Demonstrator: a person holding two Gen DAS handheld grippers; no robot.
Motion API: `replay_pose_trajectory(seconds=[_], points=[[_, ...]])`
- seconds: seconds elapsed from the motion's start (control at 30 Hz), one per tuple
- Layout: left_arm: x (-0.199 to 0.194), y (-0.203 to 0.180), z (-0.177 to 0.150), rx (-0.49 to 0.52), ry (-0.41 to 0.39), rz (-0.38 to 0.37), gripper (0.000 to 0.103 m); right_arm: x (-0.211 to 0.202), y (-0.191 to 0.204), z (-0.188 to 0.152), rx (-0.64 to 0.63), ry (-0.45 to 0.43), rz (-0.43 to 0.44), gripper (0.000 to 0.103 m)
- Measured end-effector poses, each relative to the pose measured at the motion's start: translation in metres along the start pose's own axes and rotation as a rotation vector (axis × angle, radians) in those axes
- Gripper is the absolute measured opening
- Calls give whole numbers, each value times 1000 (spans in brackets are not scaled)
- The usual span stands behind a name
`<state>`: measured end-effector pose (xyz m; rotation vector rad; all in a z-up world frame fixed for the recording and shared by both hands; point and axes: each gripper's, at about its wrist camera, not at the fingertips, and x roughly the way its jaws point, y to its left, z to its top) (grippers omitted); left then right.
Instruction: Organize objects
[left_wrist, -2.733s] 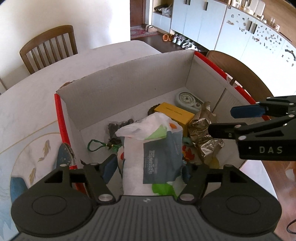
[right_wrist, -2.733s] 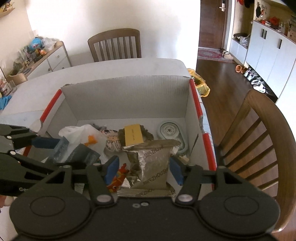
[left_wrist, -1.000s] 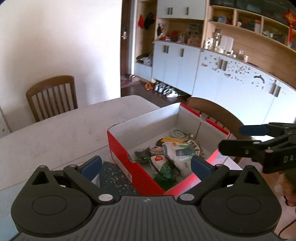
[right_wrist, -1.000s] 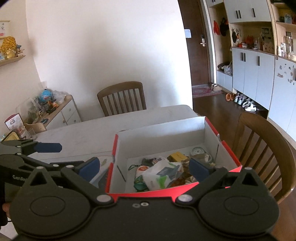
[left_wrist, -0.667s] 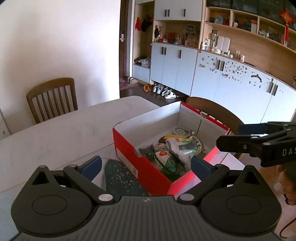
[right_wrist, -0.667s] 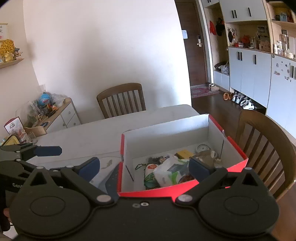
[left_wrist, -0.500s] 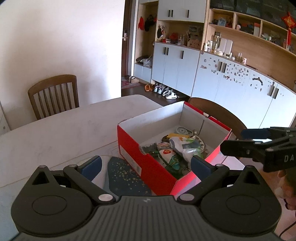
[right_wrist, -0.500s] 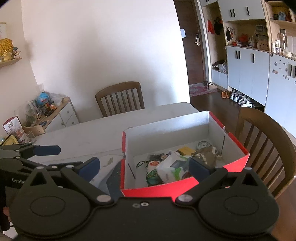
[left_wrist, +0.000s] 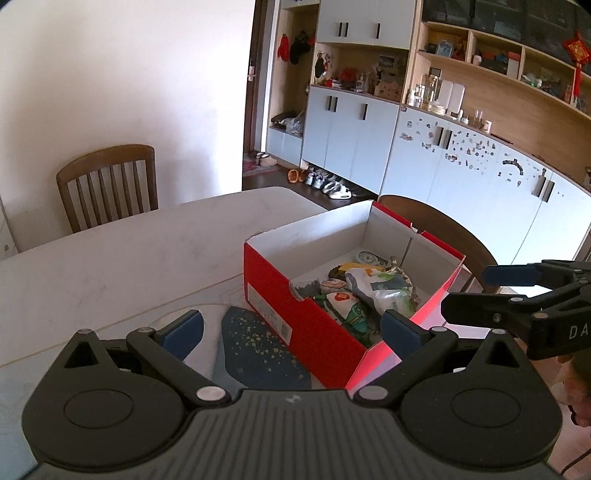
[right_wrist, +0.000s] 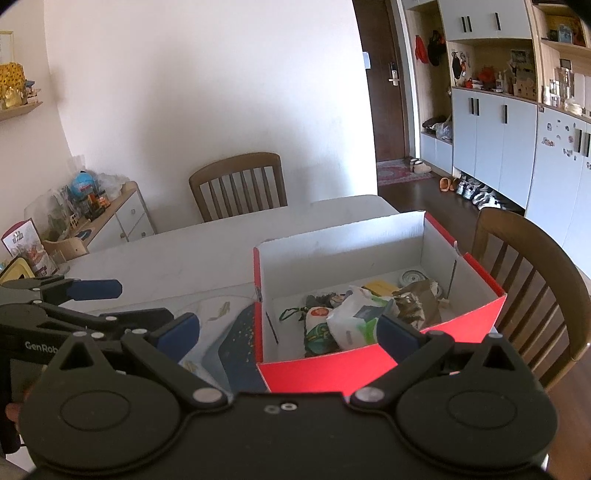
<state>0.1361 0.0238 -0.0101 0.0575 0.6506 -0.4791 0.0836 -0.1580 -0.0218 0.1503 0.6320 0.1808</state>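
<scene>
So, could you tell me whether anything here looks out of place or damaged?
Nothing is spilled. The red box sits skewed on the table, a corner near the edge, and its near wall has a notch torn in the rim. Inside, the white plastic bag and crumpled foil packet lie jumbled.

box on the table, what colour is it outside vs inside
The box is red outside and white inside, clearest in the right wrist view.
</scene>
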Motion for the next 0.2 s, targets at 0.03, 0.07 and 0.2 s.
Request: replay_pose_trajectory(seconds=[0.03, 0.07, 0.2], points=[[0, 1, -1, 0, 1, 4, 103, 0, 0, 0, -2, 2, -1, 102], [0, 3, -1, -2, 1, 6, 103, 0, 1, 0, -3, 3, -2, 102], [-3, 11, -3, -21, -2, 15, 103, 3, 3, 1, -9, 10, -2, 102]])
